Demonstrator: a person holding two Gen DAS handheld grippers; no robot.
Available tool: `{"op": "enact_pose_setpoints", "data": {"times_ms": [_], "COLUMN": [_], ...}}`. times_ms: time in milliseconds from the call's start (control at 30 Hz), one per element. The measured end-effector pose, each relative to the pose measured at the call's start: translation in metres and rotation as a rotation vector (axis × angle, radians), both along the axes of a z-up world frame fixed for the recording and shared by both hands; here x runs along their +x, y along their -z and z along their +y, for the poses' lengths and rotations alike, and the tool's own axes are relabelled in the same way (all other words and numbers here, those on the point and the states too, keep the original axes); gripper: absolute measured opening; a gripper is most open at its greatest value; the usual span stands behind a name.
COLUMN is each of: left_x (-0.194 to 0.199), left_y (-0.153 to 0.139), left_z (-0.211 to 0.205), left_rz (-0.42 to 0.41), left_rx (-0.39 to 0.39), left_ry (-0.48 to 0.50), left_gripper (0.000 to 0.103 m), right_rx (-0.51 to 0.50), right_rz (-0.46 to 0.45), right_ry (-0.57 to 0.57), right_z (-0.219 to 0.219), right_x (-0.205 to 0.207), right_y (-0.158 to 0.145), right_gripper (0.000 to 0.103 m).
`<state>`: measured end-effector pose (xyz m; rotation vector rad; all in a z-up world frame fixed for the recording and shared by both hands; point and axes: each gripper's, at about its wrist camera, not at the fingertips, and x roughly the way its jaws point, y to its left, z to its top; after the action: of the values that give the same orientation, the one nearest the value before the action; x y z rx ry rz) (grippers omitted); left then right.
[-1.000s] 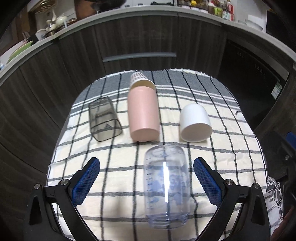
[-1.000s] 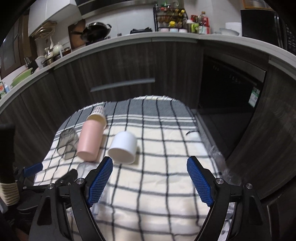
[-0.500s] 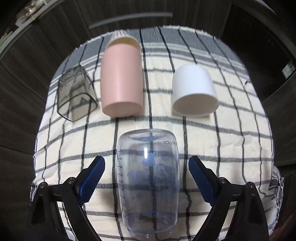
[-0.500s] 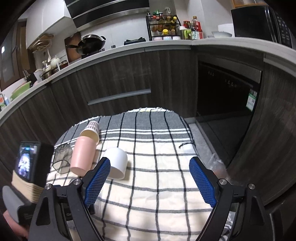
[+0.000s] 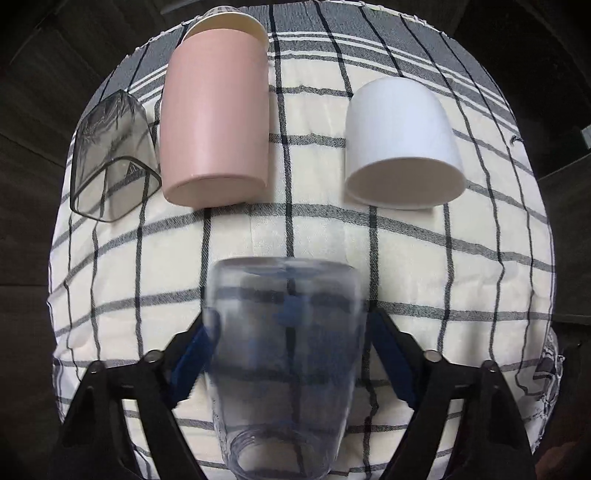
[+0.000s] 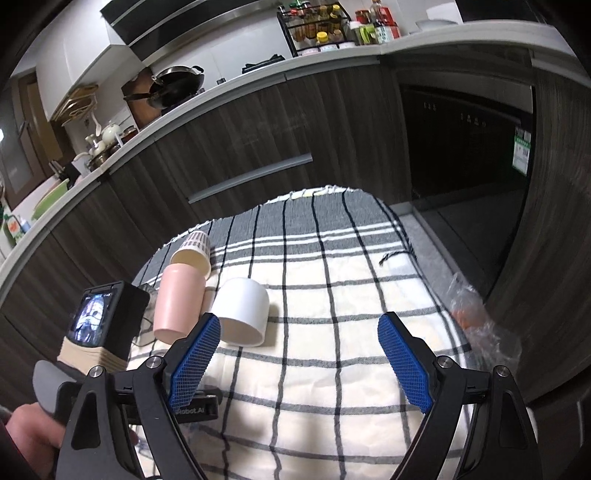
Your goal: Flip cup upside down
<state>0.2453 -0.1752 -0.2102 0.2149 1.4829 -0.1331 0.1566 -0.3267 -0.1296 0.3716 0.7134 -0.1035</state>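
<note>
The clear plastic cup [image 5: 284,354], lying sideways, now sits between the left claw [image 5: 284,354], whose blue pads have closed in, seemingly pinching it. Flipping comes next. The right claw [image 6: 299,362] hangs spread, empty.

Ahead of the left gripper on the checked cloth [image 5: 317,229] lie a pink cup [image 5: 214,122], white cup [image 5: 399,136] and smoky cup [image 5: 110,155].

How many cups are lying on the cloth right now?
5, all on their sides: clear cup between the left gripper fingers, white cup far right, pink cup, cream cup behind it, smoky cup far left.
</note>
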Motion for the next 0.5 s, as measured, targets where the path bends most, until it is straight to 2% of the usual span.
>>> {"op": "enact_pose_setpoints", "data": {"times_ms": [133, 367, 500], "left_x": [0.004, 0.001, -0.007], "left_y": [0.0, -0.005, -0.022], "left_z": [-0.001, 0.005, 0.012], "left_rz": [-0.015, -0.034, -0.091], "left_rx": [0.0, -0.034, -0.05], "left_ry": [0.016, 0.016, 0.012], "left_gripper": [0.073, 0.072, 0.072], "right_rx": [0.035, 0.027, 0.028], "right_rz": [0.013, 0.01, 0.005], "right_ry": [-0.001, 0.003, 0.005], "right_z": [-0.001, 0.001, 0.004], "right_x": [0.003, 0.002, 0.0], "right_y": [0.006, 0.007, 0.004], "right_gripper": [0.087, 0.087, 0.087]}}
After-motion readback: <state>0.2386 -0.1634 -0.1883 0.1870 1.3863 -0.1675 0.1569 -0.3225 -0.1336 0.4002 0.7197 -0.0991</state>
